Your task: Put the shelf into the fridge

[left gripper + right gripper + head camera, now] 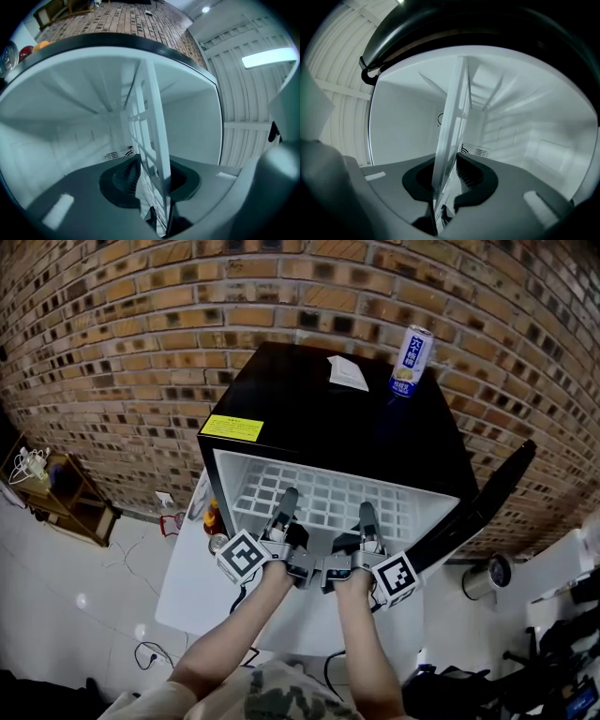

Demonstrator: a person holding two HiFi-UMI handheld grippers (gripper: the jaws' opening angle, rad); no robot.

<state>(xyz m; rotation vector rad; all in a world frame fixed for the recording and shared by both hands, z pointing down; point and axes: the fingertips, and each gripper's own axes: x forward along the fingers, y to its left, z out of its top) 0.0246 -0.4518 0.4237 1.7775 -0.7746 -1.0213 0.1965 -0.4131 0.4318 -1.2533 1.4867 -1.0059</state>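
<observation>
Well, the black mini fridge (328,418) stands against the brick wall with its door (487,502) swung wide to the right, and the white cavity faces up at the person leaning over it. The white grid shelf (328,498) already lies level inside the opening, its near edge at the front of the cavity. The left gripper (286,502) and right gripper (367,514) reach in side by side, and each has its jaws clamped on that near edge, the thin plastic running between the pads. This looks like the seating step: the shelf is in, but I cannot tell whether it rests on the side rails. Next it likely needs a level push to the back wall, then both grips let go. A drink can (411,360) stands at the back right corner of the fridge top.
</observation>
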